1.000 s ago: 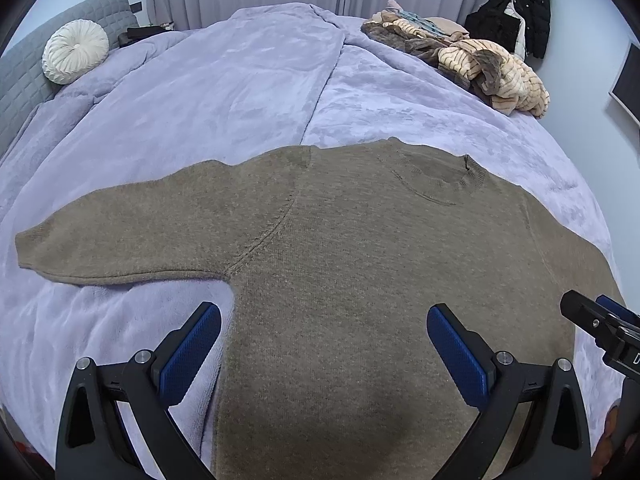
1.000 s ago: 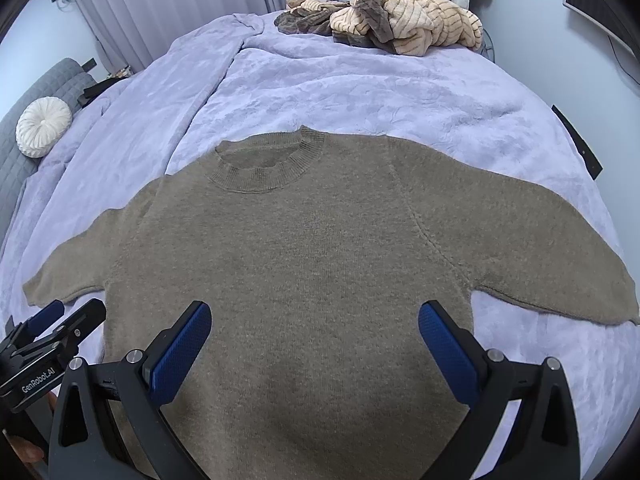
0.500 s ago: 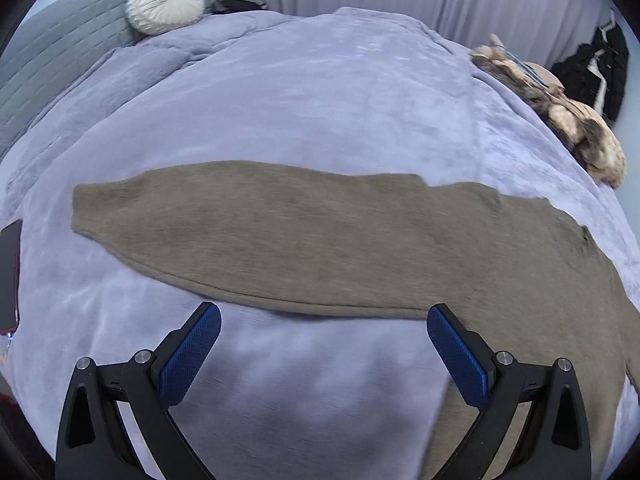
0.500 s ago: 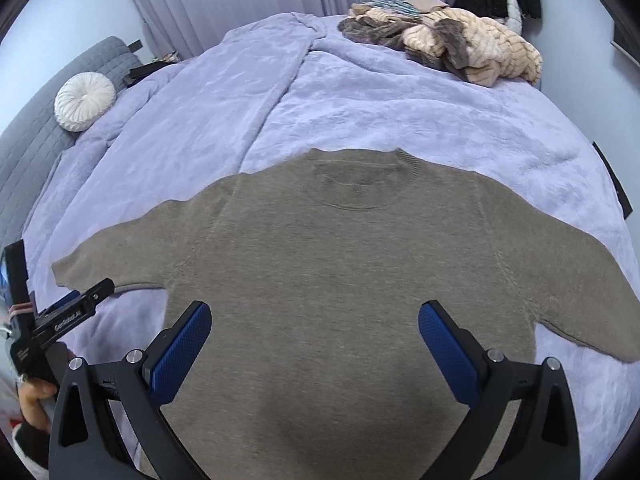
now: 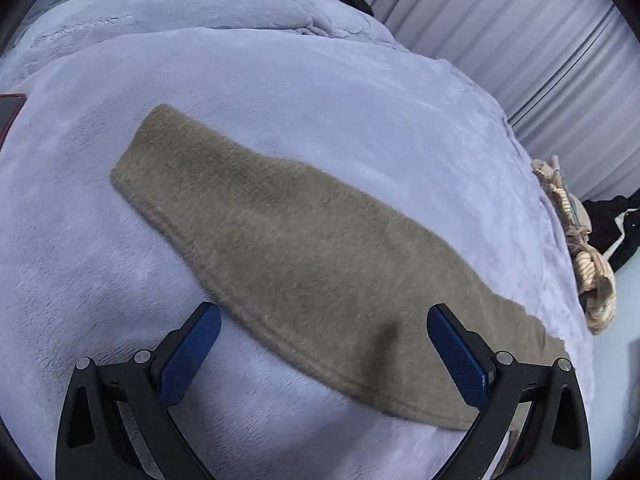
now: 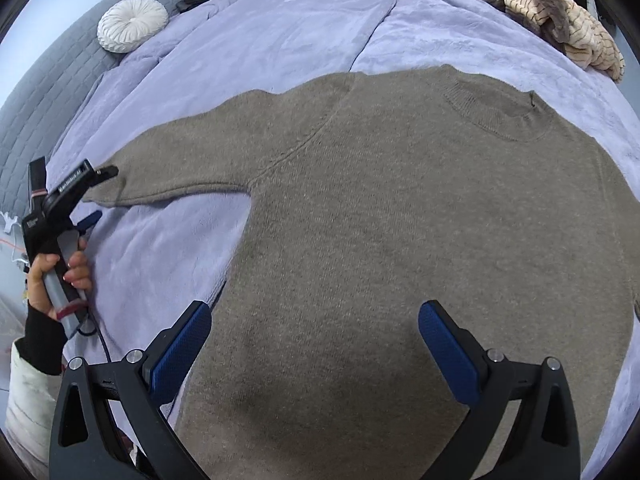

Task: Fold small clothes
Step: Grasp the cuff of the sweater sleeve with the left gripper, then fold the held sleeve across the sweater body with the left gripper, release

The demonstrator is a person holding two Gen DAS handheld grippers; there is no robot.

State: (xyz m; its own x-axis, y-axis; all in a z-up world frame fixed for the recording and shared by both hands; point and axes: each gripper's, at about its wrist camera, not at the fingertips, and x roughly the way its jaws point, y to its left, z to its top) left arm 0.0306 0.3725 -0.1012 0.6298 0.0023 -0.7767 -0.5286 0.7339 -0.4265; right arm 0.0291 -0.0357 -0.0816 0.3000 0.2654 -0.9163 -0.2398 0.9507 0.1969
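The brown sweater [image 6: 400,240] lies flat on the purple blanket [image 6: 280,32]; both claws are apart and empty, the left gripper [image 5: 324,354] by the sleeve [image 5: 280,236]. To fold well, pinch the cuff and carry it across the chest without dragging. Only the right gripper [image 6: 314,344] view shows collar and body.

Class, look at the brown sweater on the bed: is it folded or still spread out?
Spread flat: the sweater shows its body and collar unfolded, and its sleeve lies extended.

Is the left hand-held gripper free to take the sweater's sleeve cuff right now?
Probably yes: left hand-held gripper is open above the sleeve, and nothing lies on the cuff.
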